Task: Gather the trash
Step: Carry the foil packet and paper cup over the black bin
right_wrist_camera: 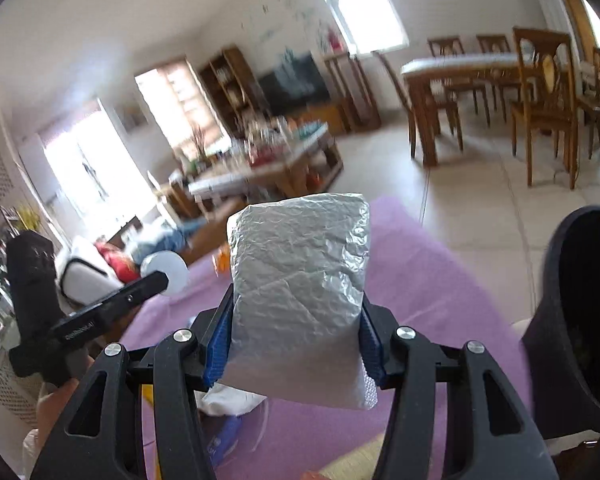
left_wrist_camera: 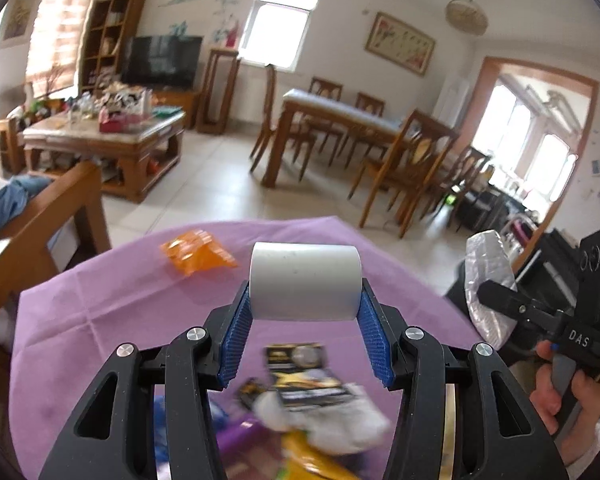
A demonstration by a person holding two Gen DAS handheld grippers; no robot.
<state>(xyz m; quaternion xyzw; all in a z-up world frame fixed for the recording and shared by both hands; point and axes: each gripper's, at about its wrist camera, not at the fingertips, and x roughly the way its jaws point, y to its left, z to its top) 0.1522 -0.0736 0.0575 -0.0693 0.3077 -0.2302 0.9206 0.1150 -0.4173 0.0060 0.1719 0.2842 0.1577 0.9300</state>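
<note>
My left gripper (left_wrist_camera: 305,312) is shut on a white paper cup (left_wrist_camera: 305,280) lying sideways between its blue pads, lifted above the purple tablecloth (left_wrist_camera: 100,320). My right gripper (right_wrist_camera: 296,320) is shut on a crinkled silver foil packet (right_wrist_camera: 300,280), held upright above the same cloth (right_wrist_camera: 440,280). In the left wrist view the foil packet (left_wrist_camera: 486,280) and right gripper show at the right edge; in the right wrist view the cup (right_wrist_camera: 166,274) and left gripper show at the left. An orange snack wrapper (left_wrist_camera: 198,254) lies on the cloth beyond the cup. Blurred wrappers and tissue (left_wrist_camera: 308,396) lie below the left fingers.
A black bin (right_wrist_camera: 580,320) stands at the right edge of the right wrist view. A wooden chair frame (left_wrist_camera: 52,216) stands left of the table. Farther off are a cluttered coffee table (left_wrist_camera: 100,136) and a dining table with chairs (left_wrist_camera: 340,128) across a tiled floor.
</note>
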